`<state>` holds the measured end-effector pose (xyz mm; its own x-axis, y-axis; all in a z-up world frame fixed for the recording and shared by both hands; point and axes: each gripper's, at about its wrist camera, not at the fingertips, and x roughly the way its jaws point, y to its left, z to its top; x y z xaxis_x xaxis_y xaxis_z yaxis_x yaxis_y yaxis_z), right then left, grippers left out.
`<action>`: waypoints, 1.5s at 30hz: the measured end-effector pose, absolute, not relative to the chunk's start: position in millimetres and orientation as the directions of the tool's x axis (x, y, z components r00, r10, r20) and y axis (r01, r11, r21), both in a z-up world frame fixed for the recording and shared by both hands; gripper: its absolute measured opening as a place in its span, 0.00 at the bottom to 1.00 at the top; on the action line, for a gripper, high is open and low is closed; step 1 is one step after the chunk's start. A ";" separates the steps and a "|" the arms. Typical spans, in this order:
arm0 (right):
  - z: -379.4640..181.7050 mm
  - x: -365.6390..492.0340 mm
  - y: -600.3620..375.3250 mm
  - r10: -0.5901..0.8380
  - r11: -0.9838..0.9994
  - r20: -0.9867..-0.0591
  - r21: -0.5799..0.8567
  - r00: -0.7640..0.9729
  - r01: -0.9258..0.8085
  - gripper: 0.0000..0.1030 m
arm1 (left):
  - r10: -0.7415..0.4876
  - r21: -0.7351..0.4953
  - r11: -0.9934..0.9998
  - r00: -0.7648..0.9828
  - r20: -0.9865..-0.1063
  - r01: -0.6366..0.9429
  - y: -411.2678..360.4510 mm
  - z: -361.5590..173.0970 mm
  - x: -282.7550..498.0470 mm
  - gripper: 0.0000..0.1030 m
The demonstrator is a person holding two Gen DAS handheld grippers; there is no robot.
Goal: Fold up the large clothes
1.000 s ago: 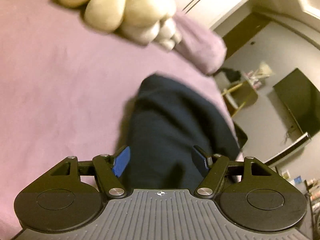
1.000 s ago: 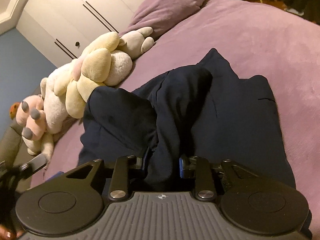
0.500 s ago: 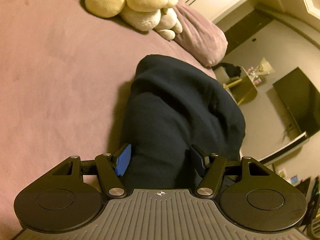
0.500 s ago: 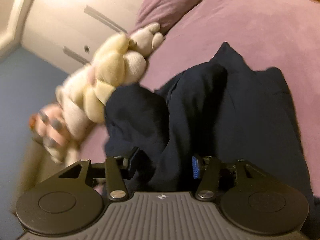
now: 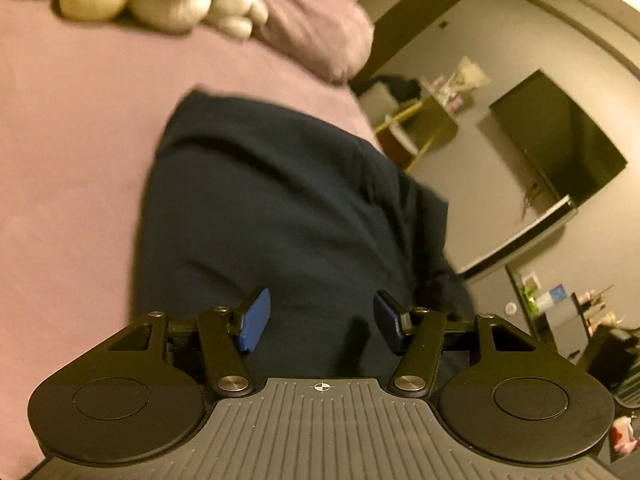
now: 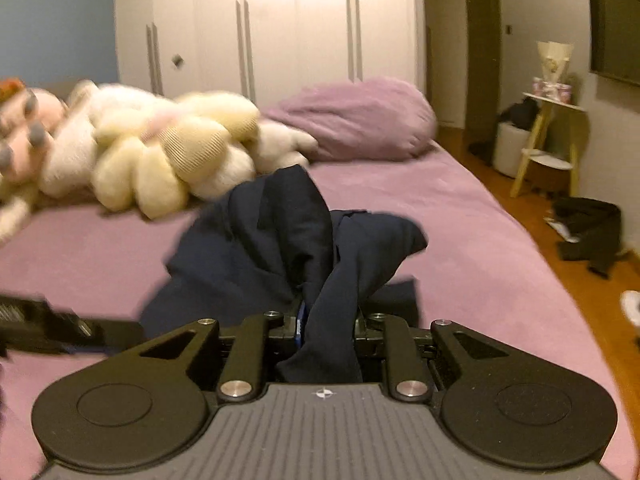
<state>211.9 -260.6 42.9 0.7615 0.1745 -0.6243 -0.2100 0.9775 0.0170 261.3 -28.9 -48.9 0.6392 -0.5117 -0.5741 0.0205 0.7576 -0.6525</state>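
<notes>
A dark navy garment (image 5: 280,208) lies on the purple bed (image 5: 68,160). My left gripper (image 5: 320,322) is open, its blue-padded fingers apart over the near part of the cloth, with nothing clamped. In the right wrist view my right gripper (image 6: 328,328) is shut on a bunched fold of the same garment (image 6: 296,240), which rises in a lifted heap just ahead of the fingers. The left gripper's body (image 6: 40,324) shows at the left edge of that view.
Cream and pink plush toys (image 6: 160,148) and a purple pillow (image 6: 360,120) lie at the head of the bed. White wardrobe doors (image 6: 280,28) stand behind. A yellow side table (image 6: 548,140), a wall TV (image 5: 560,140) and dark items on the wooden floor (image 6: 588,232) are to the right.
The right gripper opened briefly, then closed on a bunch of the garment and tilted up level with the room. The left gripper stayed open and shifted slightly over the cloth.
</notes>
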 end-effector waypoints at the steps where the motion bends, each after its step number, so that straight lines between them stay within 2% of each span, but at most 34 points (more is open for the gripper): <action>1: 28.7 215.1 -267.3 0.145 0.981 -0.647 -0.005 0.748 -0.194 0.19 | -0.507 -0.644 0.764 0.639 -0.578 0.024 -33.5 -54.0 261.5 0.59; 4: -6.1 222.4 -290.7 0.122 0.991 -0.719 0.047 0.684 -0.127 0.26 | -0.476 -0.591 0.804 0.664 -0.576 0.064 -41.8 -56.4 258.6 0.60; 5: -4.7 220.3 -299.1 0.131 0.991 -0.717 0.088 0.684 -0.097 0.34 | -0.465 -0.578 0.813 0.669 -0.579 0.065 -43.0 -56.3 257.7 0.61; 6: 0.3 219.4 -301.2 0.124 0.992 -0.715 0.108 0.688 -0.067 0.36 | -0.459 -0.573 0.817 0.674 -0.579 0.064 -44.0 -55.3 256.9 0.61; 9: 38.5 210.9 -307.5 0.083 0.985 -0.646 0.169 0.759 0.036 0.37 | -0.452 -0.572 0.818 0.683 -0.574 0.061 -45.4 -55.2 251.1 0.62; 12: 70.5 217.6 -302.5 0.224 0.928 -0.572 0.371 0.789 0.006 0.37 | -0.441 -0.554 0.829 0.693 -0.570 0.073 -50.9 -53.6 246.0 0.66; 15: 74.1 241.7 -278.8 0.301 0.887 -0.524 0.460 0.797 -0.033 0.37 | -0.440 -0.559 0.826 0.702 -0.559 0.073 -46.4 -50.1 241.0 0.67; 17: 54.2 266.9 -262.1 0.296 0.899 -0.534 0.436 0.792 -0.042 0.36 | -0.415 -0.553 0.831 0.719 -0.557 0.052 -38.2 -42.8 235.8 0.67; 18: 42.2 274.0 -256.8 0.270 0.915 -0.553 0.401 0.788 -0.032 0.36 | -0.377 -0.527 0.849 0.739 -0.558 0.035 -37.4 -36.1 236.0 0.72; 19: 25.7 283.5 -250.9 0.225 0.939 -0.595 0.344 0.772 -0.009 0.33 | -0.330 -0.493 0.870 0.764 -0.554 0.018 -35.8 -30.0 236.5 0.80; 20: 13.3 285.4 -246.9 0.174 0.959 -0.627 0.281 0.759 0.012 0.25 | -0.298 -0.473 0.881 0.786 -0.542 0.008 -35.7 -25.3 239.8 0.83; 21: -1.4 286.6 -245.8 0.117 0.978 -0.637 0.207 0.762 0.023 0.24 | -0.278 -0.459 0.888 0.799 -0.534 0.002 -36.6 -22.0 247.0 0.84; 23: -19.0 279.2 -250.2 0.044 0.992 -0.618 0.123 0.785 0.041 0.23 | -0.246 -0.439 0.898 0.799 -0.549 -0.025 -43.8 -16.7 268.6 0.84; 26: -33.8 270.4 -259.7 -0.010 0.994 -0.583 0.079 0.813 0.069 0.22 | -0.195 -0.376 0.926 0.811 -0.552 -0.033 -65.2 -13.9 300.8 0.90; 31: -50.1 271.4 -265.0 -0.025 0.998 -0.555 0.039 0.831 0.056 0.22 | -0.089 -0.269 0.959 0.812 -0.576 -0.086 -89.8 -33.9 335.2 0.95; 33: -55.8 270.5 -275.3 -0.007 0.994 -0.561 0.089 0.828 0.069 0.21 | -0.047 -0.209 0.972 0.790 -0.611 -0.104 -95.8 -54.2 343.7 0.99; 35: -62.4 272.0 -285.0 0.020 0.988 -0.564 0.139 0.826 0.071 0.21 | -0.010 -0.165 0.979 0.776 -0.630 -0.122 -97.4 -74.7 346.6 1.00; 38: -72.4 270.6 -282.6 0.027 0.990 -0.558 0.129 0.829 0.055 0.21 | -0.026 -0.217 0.967 0.798 -0.603 -0.132 -85.9 -87.6 343.6 1.00; 45: -83.5 273.6 -280.3 0.034 0.992 -0.551 0.118 0.834 0.037 0.21 | -0.022 -0.224 0.964 0.793 -0.608 -0.144 -83.0 -86.4 344.9 1.00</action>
<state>273.6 -280.3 -83.5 0.8341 0.0343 -0.5506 0.0374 0.9923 0.1184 344.9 -83.0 -86.4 0.7934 -0.0224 -0.6083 -0.1443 0.9639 -0.2237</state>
